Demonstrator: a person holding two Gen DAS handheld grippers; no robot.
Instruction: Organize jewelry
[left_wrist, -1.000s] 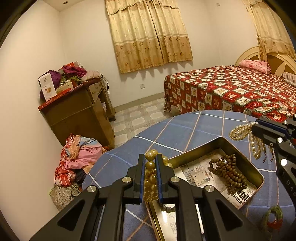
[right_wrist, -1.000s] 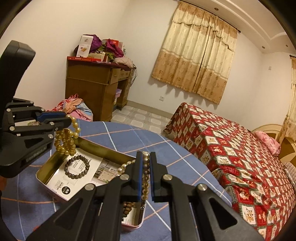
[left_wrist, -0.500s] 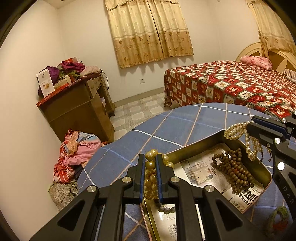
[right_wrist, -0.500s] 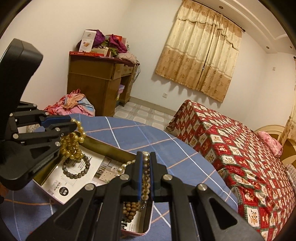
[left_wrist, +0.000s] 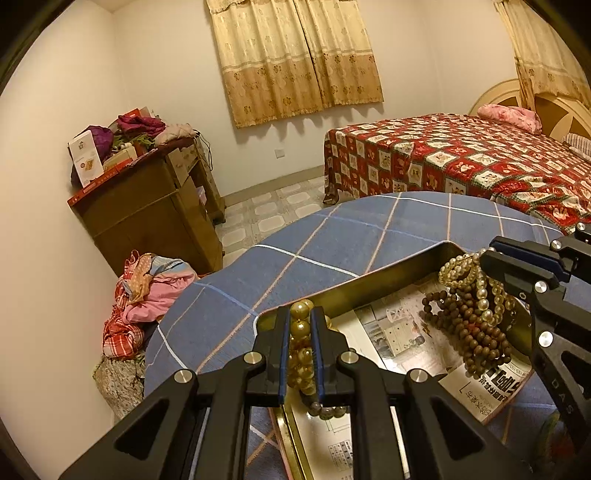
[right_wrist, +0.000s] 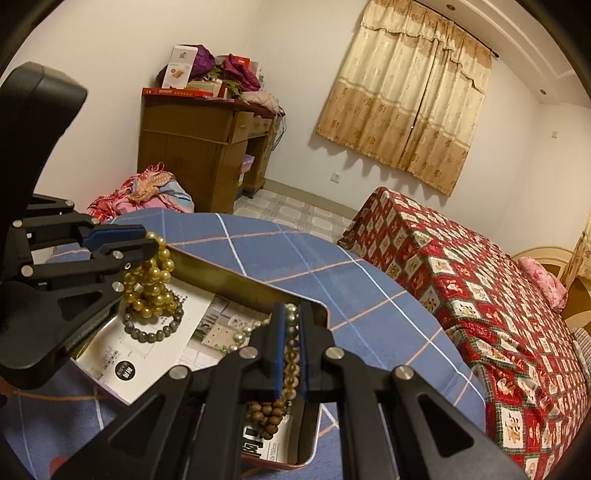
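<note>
A gold metal tray (left_wrist: 373, 280) (right_wrist: 236, 275) lined with newspaper sits on the blue checked table. My left gripper (left_wrist: 300, 314) (right_wrist: 153, 245) is shut on a strand of large amber beads (left_wrist: 301, 343) (right_wrist: 151, 284) that hangs over the tray's left end onto a dark grey bead bracelet (right_wrist: 153, 328). My right gripper (right_wrist: 291, 314) (left_wrist: 484, 258) is shut on a pearl strand (left_wrist: 469, 280) (right_wrist: 290, 354), which droops onto a pile of brown wooden beads (left_wrist: 469, 328) (right_wrist: 267, 415) at the tray's right end.
The round table (left_wrist: 332, 236) wears a blue checked cloth. A green and red bangle (left_wrist: 550, 435) lies on it by the tray. Beyond stand a red patterned bed (left_wrist: 461, 158), a cluttered wooden desk (left_wrist: 147, 206) and a heap of clothes (left_wrist: 147, 291) on the floor.
Both grippers have sunk toward the tray with their strands. The amber beads now reach the grey bracelet, and the pearls touch the brown bead pile.
</note>
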